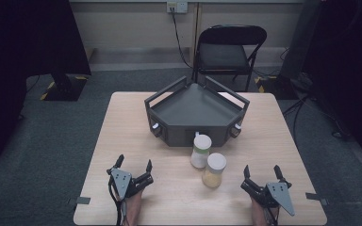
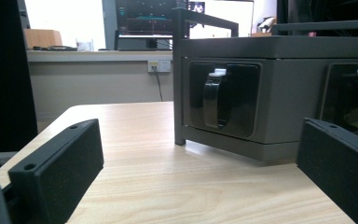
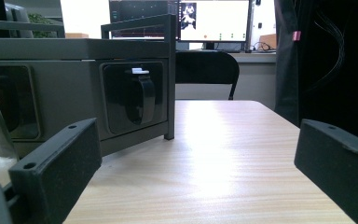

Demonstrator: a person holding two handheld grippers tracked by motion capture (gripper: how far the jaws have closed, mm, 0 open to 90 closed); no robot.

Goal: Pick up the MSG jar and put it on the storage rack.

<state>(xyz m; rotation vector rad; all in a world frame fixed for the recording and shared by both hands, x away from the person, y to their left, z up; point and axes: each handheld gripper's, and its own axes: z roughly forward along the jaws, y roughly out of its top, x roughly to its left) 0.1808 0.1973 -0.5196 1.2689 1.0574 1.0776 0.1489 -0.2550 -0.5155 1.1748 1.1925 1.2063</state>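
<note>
Both jaws spread, empty; upright yellow-filled, white-lidded jar (image 1: 214, 170) stands far-left of right gripper (image 1: 263, 175), nearer it than left gripper (image 1: 133, 165).

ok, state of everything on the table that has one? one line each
left claw: open, holding nothing, resting near the table's front edge
right claw: open, holding nothing, resting near the table's front edge
white jar: upright, lid on, just in front of the grey tray
yellow jar: upright, lid on, beside the white jar
grey tray: upright on the table, nothing in its top
</note>
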